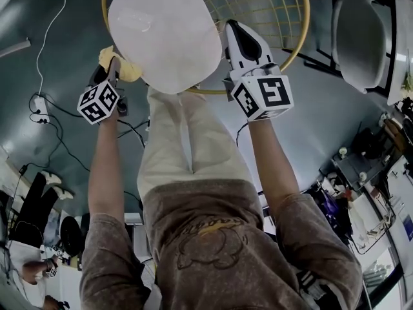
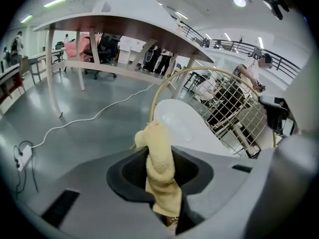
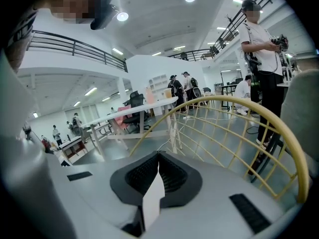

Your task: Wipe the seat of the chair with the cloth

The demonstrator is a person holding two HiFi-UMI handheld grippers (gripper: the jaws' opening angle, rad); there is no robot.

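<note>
- Head view, looking steeply down: white chair seat (image 1: 164,34) fills top centre. Its far edge is cut off by the top of the frame.
- Yellow wire frame (image 1: 284,18) curves round the seat's top-right side, w/ open mesh inside the hoop.
- Left hand-held gripper (image 1: 112,63) sits centre-left, jaws clamped on a yellow cloth (image 1: 126,68). The cloth bunch touches the seat's left edge.
- Left gripper view: cloth (image 2: 160,168) stands up btw the jaws, w/ the seat (image 2: 184,126) just beyond at centre-right.
- Right hand-held gripper (image 1: 230,28) lies along the seat's right edge, touching or just beside it; can't tell which.
- Right gripper view: that gripper (image 3: 158,158) has its jaws together. A thin white strip shows in the seam, and I can't tell what it is. The wire frame (image 3: 239,128) arcs across the right half.
- Open room: bare grey floor (image 1: 71,50) left of the seat, and more floor btw the frame and a grey chair (image 1: 361,37) at upper right, well apart.
- White cable (image 1: 55,24) runs down the upper left to a power strip (image 1: 40,105) at the left edge.
- The person's trousers (image 1: 187,147) and torso hide the floor below the seat.
- Lower corners hold clutter too small and dark to name.
</note>
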